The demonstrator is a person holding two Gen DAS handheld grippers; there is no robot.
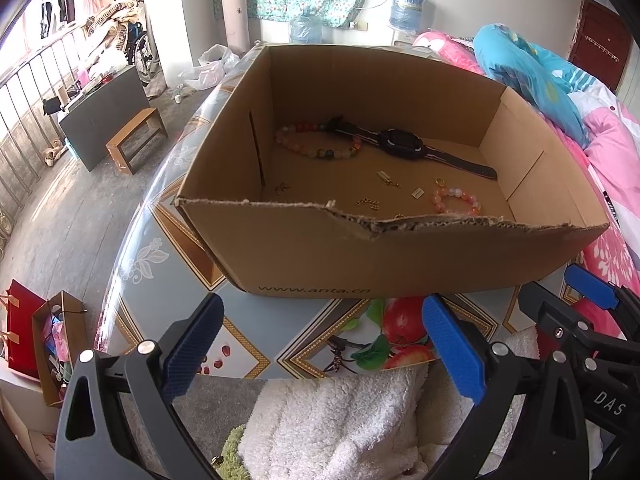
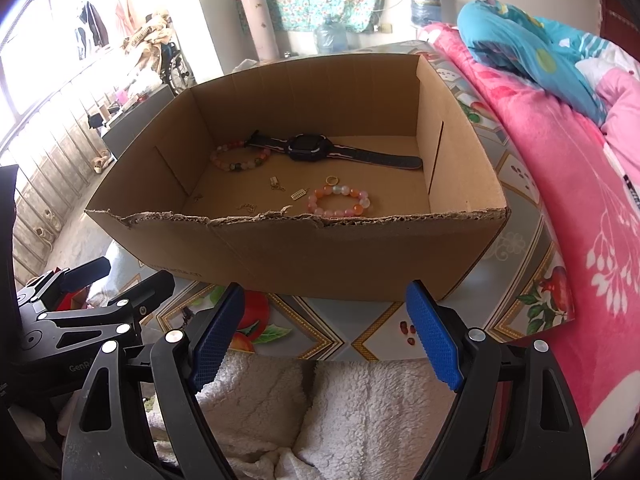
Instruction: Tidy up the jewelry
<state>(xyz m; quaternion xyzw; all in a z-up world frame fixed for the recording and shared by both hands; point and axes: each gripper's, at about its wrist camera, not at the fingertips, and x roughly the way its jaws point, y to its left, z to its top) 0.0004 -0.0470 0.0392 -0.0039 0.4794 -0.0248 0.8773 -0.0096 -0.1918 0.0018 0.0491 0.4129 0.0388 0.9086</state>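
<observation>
Both my left gripper and right gripper hang spread and empty before the brown cardboard box; black watch, two bead bracelets and small gold pieces lie loose inside: gathered already or awaiting sorting

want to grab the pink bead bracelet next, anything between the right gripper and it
Yes: the cardboard box's torn front wall stands between the open right gripper and the pink bead bracelet; nothing covers it from above.
</observation>
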